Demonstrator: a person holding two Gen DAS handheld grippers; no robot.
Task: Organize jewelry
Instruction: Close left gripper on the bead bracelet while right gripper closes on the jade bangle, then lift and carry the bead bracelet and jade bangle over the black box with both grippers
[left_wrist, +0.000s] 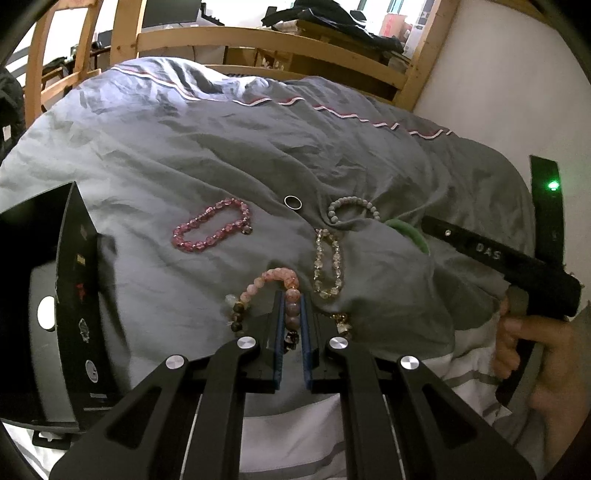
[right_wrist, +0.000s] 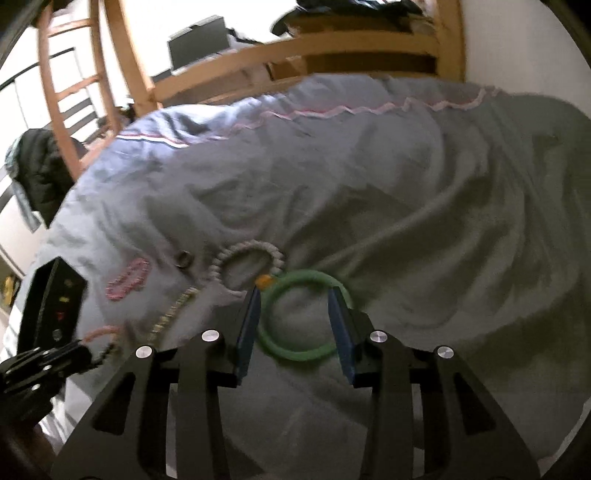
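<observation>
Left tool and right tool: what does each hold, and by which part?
Left tool is shut on the pink bead bracelet, gripping its beaded strand. Right tool stands open around the green bangle, holding nothing.

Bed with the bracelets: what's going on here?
A person is sorting jewelry spread on a grey duvet, one handheld gripper in each hand. The left gripper is shut on a pink beaded bracelet. The right gripper is open, its jaws straddling a green bangle lying on the duvet, not gripping it. Still loose are a magenta bead bracelet, a clear crystal bracelet, a pale grey bead bracelet and a small ring. A black box stands at the left.
</observation>
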